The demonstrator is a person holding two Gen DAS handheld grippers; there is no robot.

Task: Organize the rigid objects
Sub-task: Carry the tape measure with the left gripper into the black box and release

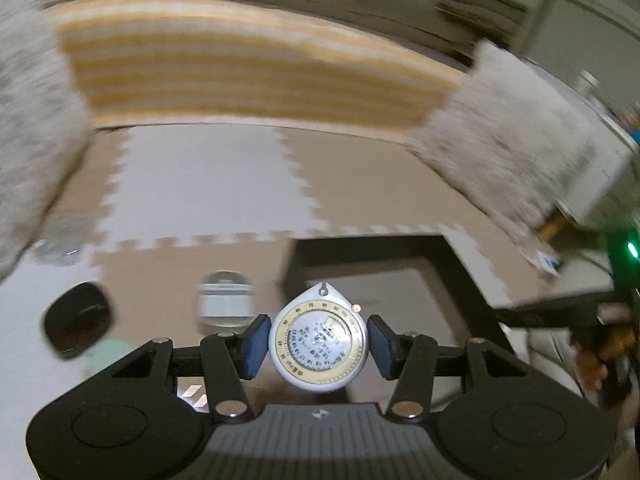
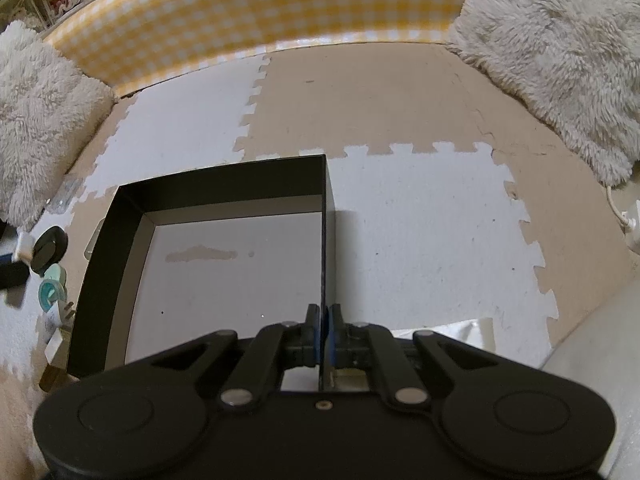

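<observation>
My left gripper (image 1: 318, 346) is shut on a white teardrop-shaped tape measure (image 1: 318, 344) with a round yellow-rimmed dial, held above the floor mat. The black open box (image 1: 400, 256) lies ahead to the right of it. In the right wrist view my right gripper (image 2: 324, 336) is shut on the right wall of the same black box (image 2: 120, 216), whose white bottom is bare. A black round case (image 1: 78, 322), a clear jar (image 1: 226, 300) and a mint object (image 1: 108, 354) lie left of the box.
Beige and white foam puzzle mats (image 2: 400, 208) cover the floor. A yellow checked barrier (image 2: 260, 8) runs along the back, with fluffy grey cushions at both sides (image 2: 560, 52) (image 2: 36, 120). A black case (image 2: 50, 248) and teal items (image 2: 52, 284) lie left of the box.
</observation>
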